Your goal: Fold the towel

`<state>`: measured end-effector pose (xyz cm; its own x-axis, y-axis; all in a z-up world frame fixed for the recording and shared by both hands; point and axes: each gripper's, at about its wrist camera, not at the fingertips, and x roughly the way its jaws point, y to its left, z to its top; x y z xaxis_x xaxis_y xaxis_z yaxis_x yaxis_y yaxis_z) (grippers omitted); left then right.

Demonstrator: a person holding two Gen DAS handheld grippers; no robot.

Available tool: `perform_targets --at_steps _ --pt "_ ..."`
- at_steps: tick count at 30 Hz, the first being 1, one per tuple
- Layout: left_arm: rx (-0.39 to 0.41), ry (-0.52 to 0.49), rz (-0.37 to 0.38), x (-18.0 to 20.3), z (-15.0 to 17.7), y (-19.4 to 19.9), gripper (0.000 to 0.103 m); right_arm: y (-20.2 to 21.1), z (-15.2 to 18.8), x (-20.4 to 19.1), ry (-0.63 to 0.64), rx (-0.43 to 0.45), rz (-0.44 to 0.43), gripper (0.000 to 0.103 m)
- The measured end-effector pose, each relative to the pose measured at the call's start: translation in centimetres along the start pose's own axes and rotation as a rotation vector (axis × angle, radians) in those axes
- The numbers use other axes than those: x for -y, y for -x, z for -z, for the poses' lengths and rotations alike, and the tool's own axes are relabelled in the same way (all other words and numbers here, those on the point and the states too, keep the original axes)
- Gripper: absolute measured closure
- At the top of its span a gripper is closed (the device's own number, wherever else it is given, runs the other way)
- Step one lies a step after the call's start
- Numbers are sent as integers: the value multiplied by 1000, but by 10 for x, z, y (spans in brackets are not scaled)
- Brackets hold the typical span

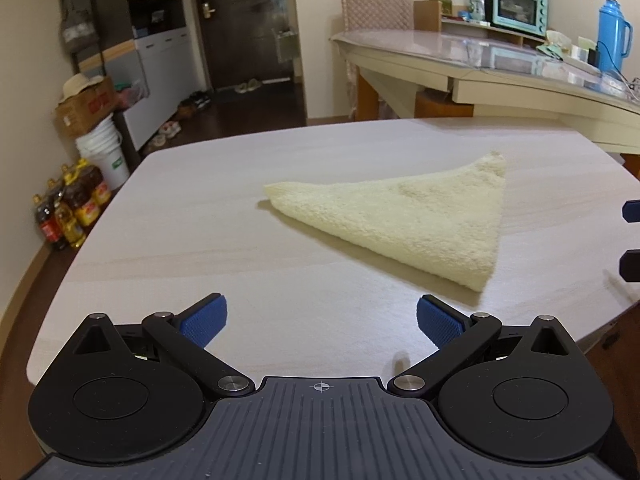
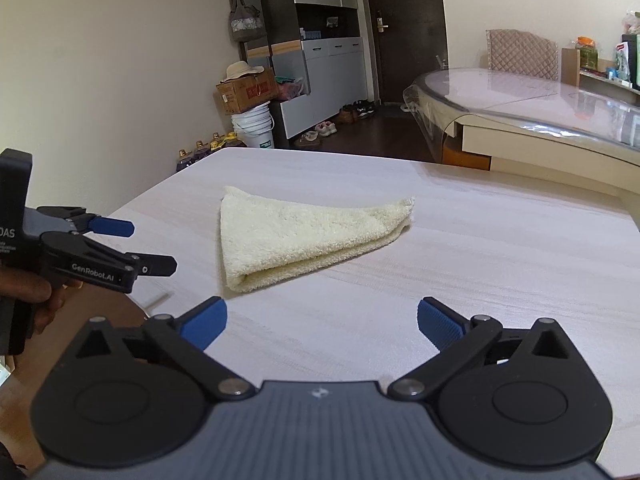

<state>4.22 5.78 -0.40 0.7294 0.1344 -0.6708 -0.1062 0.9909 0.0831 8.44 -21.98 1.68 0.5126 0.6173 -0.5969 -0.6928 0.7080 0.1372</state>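
Towel (image 1: 404, 216): cream terry cloth, folded into a triangle, lying flat near the centre of the pale wood-grain bench (image 1: 200, 272). In the left wrist view it sits at centre right of the frame; in the right wrist view it sits at centre left, with the thick folded edge facing the camera.

Left claw (image 1: 321, 318): jaws spread wide, blue pads well apart, nothing between them. It hangs over bare bench surface, near the towel but not touching it. In the right wrist view the same claw enters from the left edge of the frame (a person's hand (image 2: 38, 300) grips its handle).

Right claw (image 2: 322, 320): jaws spread wide, empty, clear of the towel. Its fingertips show at the right edge of the left wrist view.

Background, upper right of the frame: a second table (image 1: 500, 64) carrying a teal oven (image 1: 520, 10) and a blue flask (image 1: 612, 36).
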Motion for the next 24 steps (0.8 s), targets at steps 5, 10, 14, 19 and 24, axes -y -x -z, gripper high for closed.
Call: perform_targets --at_steps 5,10,14,19,24 --pt "6 8 4 8 2 7 0 4 3 -4 1 6 -5 0" --pt "32 43 -4 12 3 9 0 0 6 -1 -12 -7 6 0" --pt "25 50 -29 14 2 7 0 -2 8 -1 -17 -13 6 0" --pt "11 73 -19 13 3 4 0 -2 8 -3 -11 -15 15 0" --pt "13 60 -13 14 2 5 0 -2 5 -5 -6 -23 32 0"
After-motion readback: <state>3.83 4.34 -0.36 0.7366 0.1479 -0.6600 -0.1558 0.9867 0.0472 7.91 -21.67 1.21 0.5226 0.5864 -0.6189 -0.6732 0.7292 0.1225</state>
